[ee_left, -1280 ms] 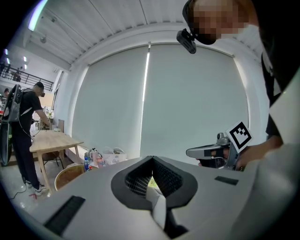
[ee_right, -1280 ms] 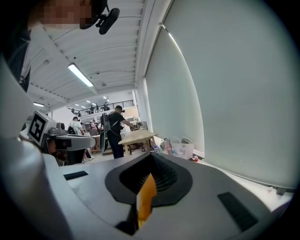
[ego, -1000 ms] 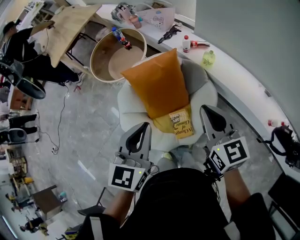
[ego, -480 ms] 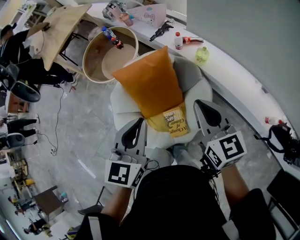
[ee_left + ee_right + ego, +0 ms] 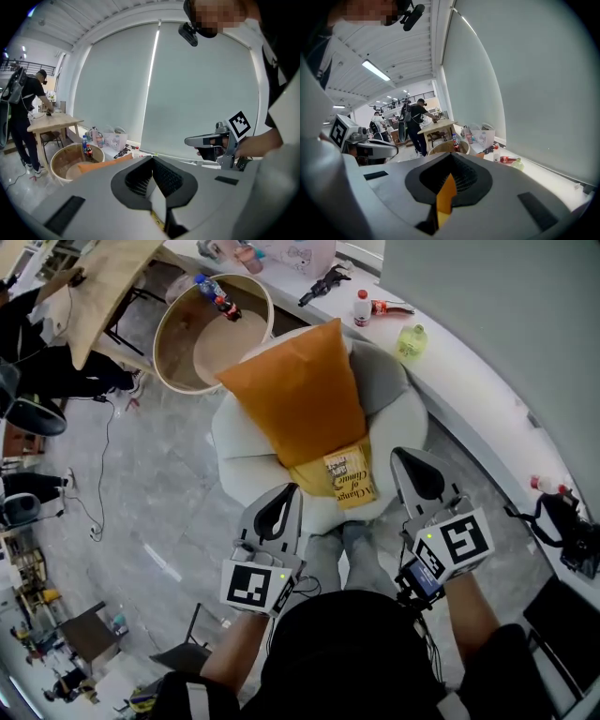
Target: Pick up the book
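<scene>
**Book on the chair, both tongs clenched and empty**

The yellow book lies on the front of the white armchair's seat. Its far end is tucked under the orange cushion, which leans back across the same chair.

The left gripper hangs just off the chair's front edge, to the left of the book and apart from it. Its jaws are pressed together on nothing. The right gripper sits off the chair's front right corner, just beside the book's right side without touching it. Its jaws are likewise closed, with only a sliver of orange showing through the slit between them.

Behind the chair, to its left, stands a round wooden tub with a cola bottle inside. A white ledge curves round the chair's back and right, carrying a green bottle.
</scene>
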`<action>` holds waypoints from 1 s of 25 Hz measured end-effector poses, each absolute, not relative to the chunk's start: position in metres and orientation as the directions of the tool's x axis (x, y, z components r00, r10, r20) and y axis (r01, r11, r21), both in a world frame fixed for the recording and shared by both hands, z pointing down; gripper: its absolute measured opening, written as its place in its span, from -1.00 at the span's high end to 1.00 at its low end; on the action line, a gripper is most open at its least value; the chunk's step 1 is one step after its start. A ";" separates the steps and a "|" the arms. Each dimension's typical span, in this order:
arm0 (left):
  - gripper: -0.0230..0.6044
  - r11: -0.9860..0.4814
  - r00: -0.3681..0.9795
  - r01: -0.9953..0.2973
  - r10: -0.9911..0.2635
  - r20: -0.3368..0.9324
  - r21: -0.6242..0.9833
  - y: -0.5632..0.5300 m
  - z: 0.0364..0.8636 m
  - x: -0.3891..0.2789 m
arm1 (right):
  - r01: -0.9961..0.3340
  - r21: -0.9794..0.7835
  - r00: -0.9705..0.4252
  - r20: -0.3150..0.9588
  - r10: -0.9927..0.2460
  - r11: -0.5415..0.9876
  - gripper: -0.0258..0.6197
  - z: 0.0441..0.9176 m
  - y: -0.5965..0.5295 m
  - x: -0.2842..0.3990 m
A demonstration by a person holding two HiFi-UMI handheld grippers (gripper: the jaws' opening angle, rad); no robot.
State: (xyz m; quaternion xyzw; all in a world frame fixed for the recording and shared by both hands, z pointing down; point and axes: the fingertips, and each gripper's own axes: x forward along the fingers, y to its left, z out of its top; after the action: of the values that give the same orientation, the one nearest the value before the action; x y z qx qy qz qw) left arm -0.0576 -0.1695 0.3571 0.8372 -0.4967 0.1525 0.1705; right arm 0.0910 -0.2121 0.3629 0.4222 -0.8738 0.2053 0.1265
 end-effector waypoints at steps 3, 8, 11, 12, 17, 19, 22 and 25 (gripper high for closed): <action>0.89 -0.421 0.470 -0.882 -0.757 0.454 0.212 -0.169 0.390 -0.066 | -0.794 -0.248 -0.603 0.443 -0.664 0.556 0.91 0.390 -0.212 0.084; 0.89 -0.379 0.500 -0.865 -0.708 0.498 0.329 -0.161 0.442 -0.076 | -0.785 -0.240 -0.603 0.506 -0.616 0.572 0.91 0.432 -0.202 0.073; 0.89 -0.395 0.530 -0.847 -0.674 0.514 0.355 -0.159 0.475 -0.074 | -0.783 -0.244 -0.602 0.527 -0.600 0.571 0.91 0.462 -0.199 0.071; 0.89 -0.401 0.538 -0.843 -0.662 0.522 0.359 -0.158 0.487 -0.074 | -0.786 -0.250 -0.599 0.535 -0.596 0.566 0.91 0.472 -0.198 0.071; 0.89 -0.403 0.573 -0.819 -0.606 0.552 0.408 -0.153 0.546 -0.071 | -0.804 -0.268 -0.574 0.580 -0.578 0.530 0.91 0.520 -0.191 0.068; 0.80 -0.403 0.583 -0.812 -0.586 0.562 0.423 -0.148 0.570 -0.069 | -0.807 -0.272 -0.570 0.588 -0.573 0.524 0.91 0.537 -0.190 0.067; 0.72 -0.397 0.593 -0.805 -0.548 0.590 0.441 -0.139 0.612 -0.068 | -0.796 -0.287 -0.584 0.594 -0.553 0.533 0.91 0.566 -0.186 0.064; 0.67 -0.386 0.605 -0.796 -0.492 0.626 0.467 -0.135 0.667 -0.063 | -0.785 -0.304 -0.596 0.610 -0.522 0.540 0.91 0.598 -0.182 0.060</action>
State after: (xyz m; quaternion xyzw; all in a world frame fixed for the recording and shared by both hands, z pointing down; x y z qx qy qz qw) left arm -0.0633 -0.1353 0.6667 0.8088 -0.3980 0.1970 0.3854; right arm 0.0598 -0.1819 0.5978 0.3859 -0.8467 0.2846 0.2305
